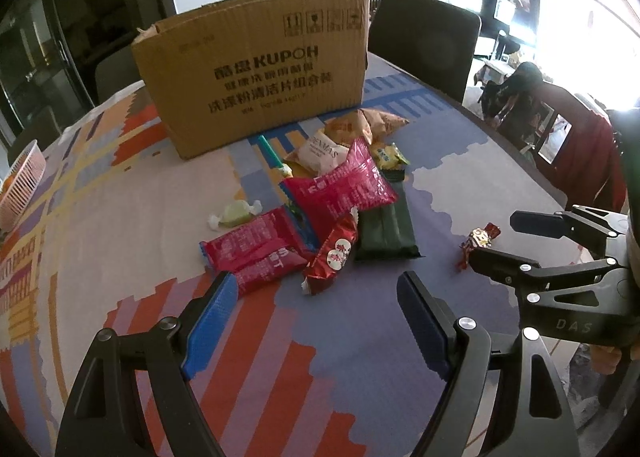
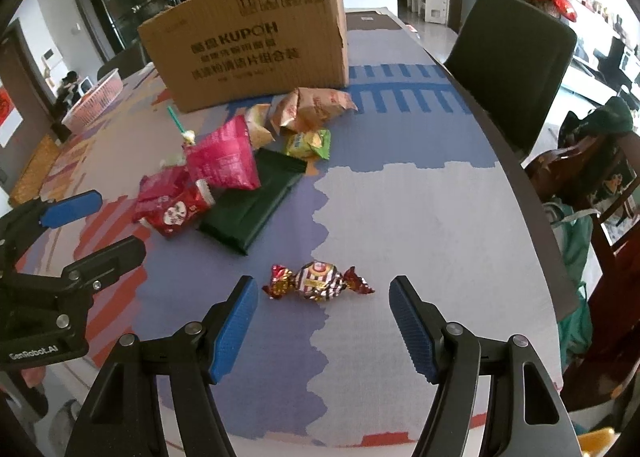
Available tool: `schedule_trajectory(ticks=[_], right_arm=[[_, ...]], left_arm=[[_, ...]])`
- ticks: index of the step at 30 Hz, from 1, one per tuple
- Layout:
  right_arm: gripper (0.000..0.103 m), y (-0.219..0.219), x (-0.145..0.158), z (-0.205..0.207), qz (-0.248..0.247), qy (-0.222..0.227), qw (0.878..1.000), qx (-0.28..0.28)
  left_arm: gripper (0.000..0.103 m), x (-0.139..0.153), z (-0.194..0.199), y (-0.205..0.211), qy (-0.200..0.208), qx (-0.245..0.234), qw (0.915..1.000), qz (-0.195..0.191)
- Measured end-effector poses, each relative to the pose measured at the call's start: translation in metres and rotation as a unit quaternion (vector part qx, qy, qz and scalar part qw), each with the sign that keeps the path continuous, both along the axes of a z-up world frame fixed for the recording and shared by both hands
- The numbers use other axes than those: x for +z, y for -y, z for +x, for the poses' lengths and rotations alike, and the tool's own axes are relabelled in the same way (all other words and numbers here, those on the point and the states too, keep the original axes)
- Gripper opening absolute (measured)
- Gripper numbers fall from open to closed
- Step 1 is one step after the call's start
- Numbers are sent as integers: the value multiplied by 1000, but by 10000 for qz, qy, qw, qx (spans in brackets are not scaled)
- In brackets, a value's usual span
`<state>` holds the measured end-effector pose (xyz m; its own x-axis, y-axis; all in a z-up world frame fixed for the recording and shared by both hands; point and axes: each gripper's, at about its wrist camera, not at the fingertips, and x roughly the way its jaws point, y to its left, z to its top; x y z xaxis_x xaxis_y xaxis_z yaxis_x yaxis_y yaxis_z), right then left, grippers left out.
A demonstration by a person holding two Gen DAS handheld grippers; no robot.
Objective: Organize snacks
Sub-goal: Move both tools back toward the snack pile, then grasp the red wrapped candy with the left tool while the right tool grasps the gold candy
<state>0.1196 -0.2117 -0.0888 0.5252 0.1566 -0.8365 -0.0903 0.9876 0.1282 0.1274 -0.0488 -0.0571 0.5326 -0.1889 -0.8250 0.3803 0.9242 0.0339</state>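
A pile of snack packets lies mid-table in front of a brown cardboard box (image 1: 256, 77): pink-red packets (image 1: 340, 189), a dark green packet (image 1: 386, 235), a red packet with a white print (image 1: 332, 257), tan and yellow packets behind. A pale green candy (image 1: 236, 213) lies left of the pile. A red-gold striped wrapped candy (image 2: 320, 281) lies apart on the right, just ahead of my open right gripper (image 2: 322, 321) and between its finger lines. My left gripper (image 1: 314, 317) is open and empty, just short of the red packets. The right gripper also shows in the left wrist view (image 1: 496, 241).
A patterned cloth (image 1: 120, 193) covers the table. A pink basket (image 1: 20, 185) stands at the far left edge. A dark chair (image 2: 516, 69) stands at the table's right side, with more chairs and bags beyond. The table's edge runs along the right.
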Motion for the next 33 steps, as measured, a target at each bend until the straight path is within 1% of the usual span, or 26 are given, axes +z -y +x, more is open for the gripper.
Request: schedule_trajectory(ticks=[8,12,13,15,17,19,21,23,24,27,29,30,33], right_arm=[[69,0,-8,8,15,-81,10000,-19],[68,-1,-11,10,52,-97,9999,26],[65,-1,-11,11,62,-116,9999,44],[63,-2,-12,12,128,-157,9997,99],[62,-2,-13,13,154,-168,9997,107],[58,-2,-14,14,152,-141,9997,108],[57,-2,-14,16,148,-133,9997,109],[56,-3,-14,18,158,-123,9997,128],[56,-4,-14,19,173,-107,9997,127],[53,-4,-14,24,274,-89,9995,147],[48,-4,-15,25,308,-89,9994,163],[44,-4,-15,25,323,-87,9993,160],[37,-4,-15,25,400,-104,9989,213]], left_arm=[[80,-10,15,5,-19,-104,9999,37],[71,-15,21,10,-83,-187,9998,25],[69,-16,23,12,-87,-216,9997,63],[66,-18,25,15,-81,-246,9996,112],[63,-21,29,17,-126,-268,9995,142],[59,-24,33,18,-210,-277,9993,140],[58,-27,36,19,-294,-258,9992,108],[57,-28,37,18,-286,-231,9993,71],[55,-27,38,18,-287,-209,9993,72],[49,-27,40,17,-292,-161,9994,33],[42,-28,40,16,-353,-168,9992,-29],[38,-30,40,16,-454,-170,9988,-102],[34,-31,38,15,-524,-182,9982,-209]])
